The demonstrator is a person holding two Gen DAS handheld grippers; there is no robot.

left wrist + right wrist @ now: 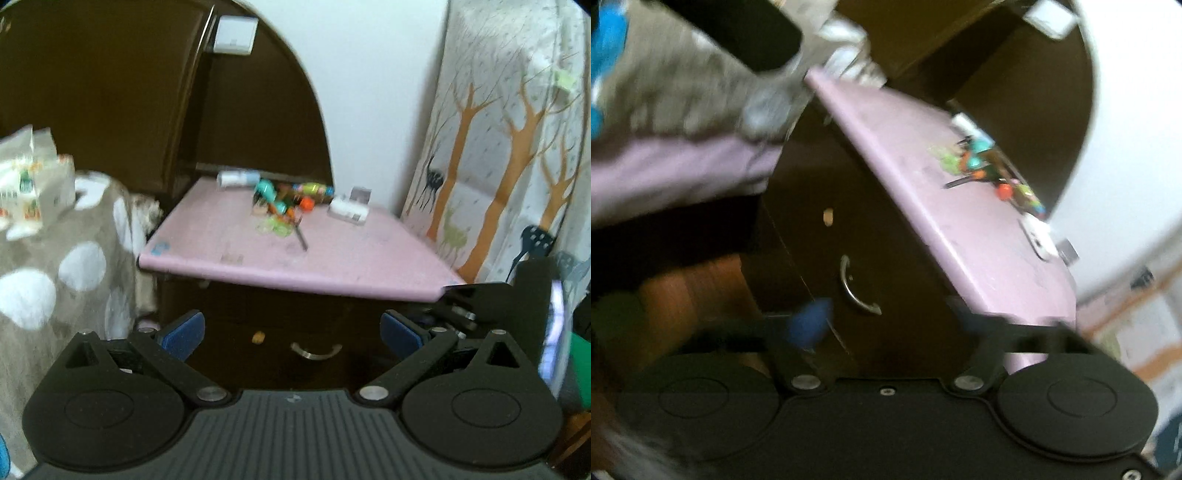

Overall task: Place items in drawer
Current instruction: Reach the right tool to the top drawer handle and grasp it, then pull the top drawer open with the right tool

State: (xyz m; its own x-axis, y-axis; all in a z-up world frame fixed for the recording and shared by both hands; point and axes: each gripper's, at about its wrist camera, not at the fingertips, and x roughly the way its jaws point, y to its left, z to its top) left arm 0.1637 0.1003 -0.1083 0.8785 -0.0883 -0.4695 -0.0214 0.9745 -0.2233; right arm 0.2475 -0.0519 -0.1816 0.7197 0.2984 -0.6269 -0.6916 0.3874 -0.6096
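A: Dark cabinet (pixel 258 314), pink top (pixel 295 258) over it. Drawer front (pixel 332 365) flush and closed, curved metal handle (pixel 316 352) at its middle. That is why nothing has gone in yet: it has to be pulled out first

B: And the items?

A: Small colourful clutter (pixel 284 203) heaped at the far middle of the pink top, white box (pixel 349 209) just right of it. All well apart from both tools

B: Left gripper (pixel 291 332)?

A: Wide, nothing between the blue pads, low and square to the handle

B: Right gripper (pixel 886 317)?

A: Rolled over, so the cabinet looks tilted. Handle (pixel 855 288) near its jaws, likely lining up to hook it. Jaws look partly apart and empty, though blur hides the right-hand pad
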